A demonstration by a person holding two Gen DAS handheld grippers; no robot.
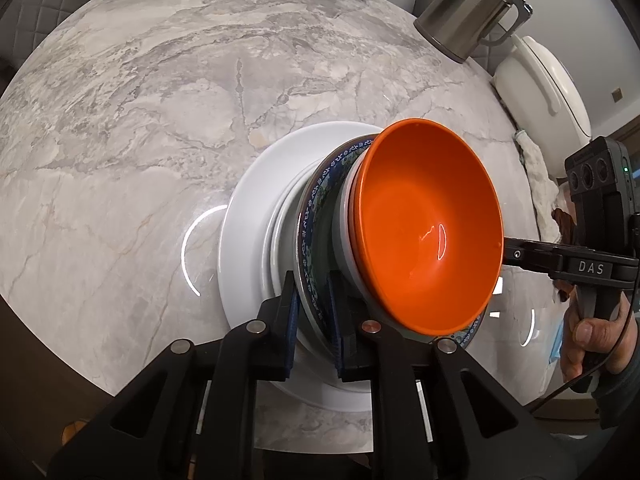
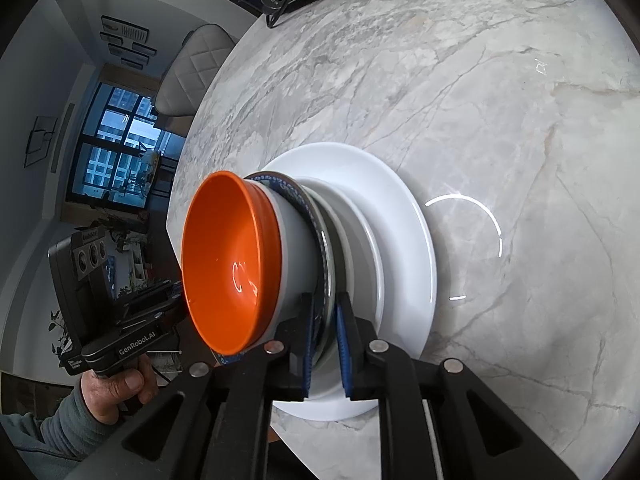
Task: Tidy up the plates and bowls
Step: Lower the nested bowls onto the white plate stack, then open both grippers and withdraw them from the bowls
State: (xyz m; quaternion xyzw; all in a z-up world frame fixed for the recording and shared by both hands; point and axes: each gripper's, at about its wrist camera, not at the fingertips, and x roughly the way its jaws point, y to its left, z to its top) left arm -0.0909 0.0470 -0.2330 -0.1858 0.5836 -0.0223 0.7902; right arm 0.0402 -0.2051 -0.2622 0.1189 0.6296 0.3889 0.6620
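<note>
Two grippers pinching one blue-patterned plate's rim, one orange bowl, two white plates.

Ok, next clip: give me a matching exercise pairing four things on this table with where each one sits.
Things:
1. orange bowl
2. blue-patterned plate
3. large white plate
4. steel jug

Places:
A. bottom of the stack, on the marble table
B. top of the stack
C. standing apart from the stack, toward the table's far side
D. mid-stack, rim between the jaws of the left gripper and the right gripper

Pairs: 1-B, 2-D, 3-A, 4-C
</note>
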